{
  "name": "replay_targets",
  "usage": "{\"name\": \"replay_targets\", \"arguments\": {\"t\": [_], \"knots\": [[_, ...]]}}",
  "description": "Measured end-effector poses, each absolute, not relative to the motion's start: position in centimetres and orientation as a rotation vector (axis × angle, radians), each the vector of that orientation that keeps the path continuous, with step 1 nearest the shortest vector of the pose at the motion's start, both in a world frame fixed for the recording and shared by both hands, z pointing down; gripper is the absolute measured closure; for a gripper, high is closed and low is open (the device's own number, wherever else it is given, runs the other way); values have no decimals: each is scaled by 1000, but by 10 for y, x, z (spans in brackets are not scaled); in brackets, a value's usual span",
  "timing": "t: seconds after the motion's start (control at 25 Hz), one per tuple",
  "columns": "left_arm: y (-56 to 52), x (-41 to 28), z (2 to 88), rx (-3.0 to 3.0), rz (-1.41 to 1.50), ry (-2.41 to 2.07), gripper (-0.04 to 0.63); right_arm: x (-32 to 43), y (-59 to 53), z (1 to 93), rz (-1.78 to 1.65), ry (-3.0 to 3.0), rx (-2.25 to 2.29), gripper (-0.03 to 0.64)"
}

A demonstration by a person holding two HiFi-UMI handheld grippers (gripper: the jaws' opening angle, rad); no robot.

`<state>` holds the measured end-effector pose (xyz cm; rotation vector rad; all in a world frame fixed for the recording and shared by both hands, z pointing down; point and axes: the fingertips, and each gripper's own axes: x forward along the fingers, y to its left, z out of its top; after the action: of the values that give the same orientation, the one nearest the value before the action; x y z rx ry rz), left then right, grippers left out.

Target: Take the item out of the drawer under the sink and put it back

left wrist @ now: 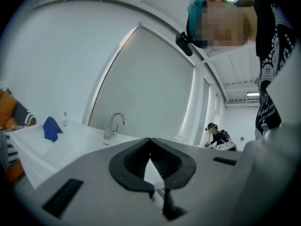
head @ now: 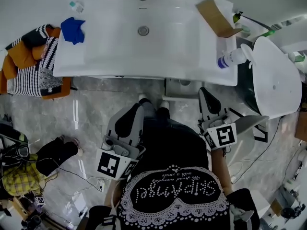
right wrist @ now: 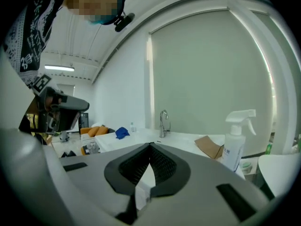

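Sink (head: 144, 47) ahead, left tongs (left wrist: 150, 140) closed together, right tongs (right wrist: 150, 146) likewise (both empty), spray bottle (head: 232, 57) on rim

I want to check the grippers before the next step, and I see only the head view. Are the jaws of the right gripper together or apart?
Observer: Together. In the right gripper view the right gripper has its jaws shut, with nothing between them.
Operator: And the left gripper?
Observer: The left gripper is shut too, and empty.
Operator: Is somebody else in the room?
Observer: Yes. The left gripper view shows a second person far off, beyond the sink.
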<state>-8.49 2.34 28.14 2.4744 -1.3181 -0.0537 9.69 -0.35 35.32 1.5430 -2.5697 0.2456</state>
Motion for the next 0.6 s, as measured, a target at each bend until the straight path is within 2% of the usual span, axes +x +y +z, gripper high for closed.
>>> {"name": "replay_targets", "arguments": {"t": [0.6], "knots": [[9, -101, 267, 2537, -36, -1366, 591, 105, 19, 311, 274, -2609, 1641, 600]]}}
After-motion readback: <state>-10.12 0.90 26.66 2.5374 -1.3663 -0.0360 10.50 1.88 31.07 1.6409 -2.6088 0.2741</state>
